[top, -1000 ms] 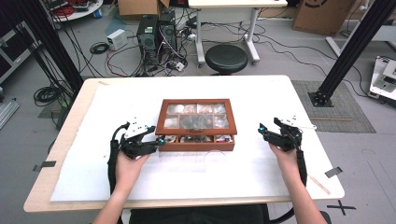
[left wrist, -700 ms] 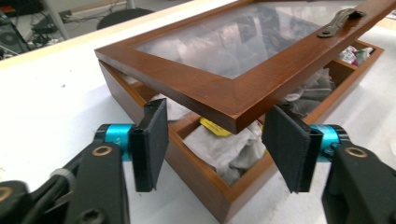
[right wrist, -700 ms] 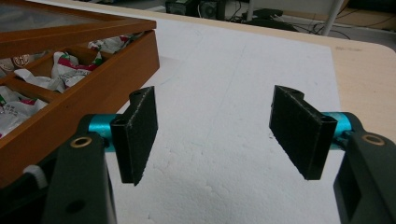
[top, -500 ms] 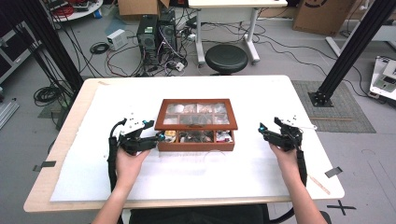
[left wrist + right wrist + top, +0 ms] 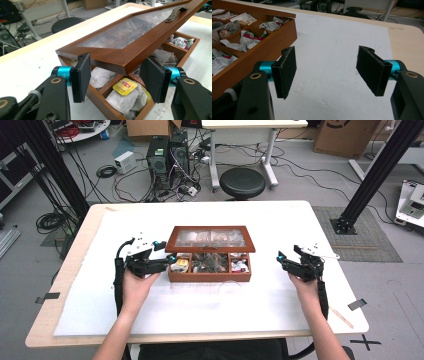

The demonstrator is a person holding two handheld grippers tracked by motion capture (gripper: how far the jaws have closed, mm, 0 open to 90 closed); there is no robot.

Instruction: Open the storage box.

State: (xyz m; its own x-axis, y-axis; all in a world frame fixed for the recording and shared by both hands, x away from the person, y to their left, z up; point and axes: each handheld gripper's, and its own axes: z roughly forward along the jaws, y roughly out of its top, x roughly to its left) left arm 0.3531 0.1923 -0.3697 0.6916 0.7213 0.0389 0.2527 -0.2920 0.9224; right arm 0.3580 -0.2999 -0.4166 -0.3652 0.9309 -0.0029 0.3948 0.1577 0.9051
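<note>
A brown wooden tea box [image 5: 210,276] stands mid-table, its glass-paned lid [image 5: 210,239] tilted up on the far hinge. The front row of compartments holds tea bags [image 5: 210,262]. My left gripper [image 5: 167,260] is open at the box's front left corner. In the left gripper view the raised lid [image 5: 130,37] has its corner between my left gripper's [image 5: 116,77] spread jaws, above a yellow-tagged tea bag [image 5: 125,86]. My right gripper [image 5: 280,257] is open, off the box's right side. In the right gripper view it [image 5: 327,72] hangs over bare white sheet beside the box wall [image 5: 262,47].
A white foam sheet [image 5: 210,305] covers most of the wooden table [image 5: 70,270]. Beyond the far edge stand a black stool [image 5: 242,181], computer towers [image 5: 167,152] with cables, and a black frame post [image 5: 372,175]. Tape strips lie at the table's left and right edges.
My left gripper has moved right to the box's front left corner, and the lid has swung up and back, baring the front compartments. The right gripper has hardly moved.
</note>
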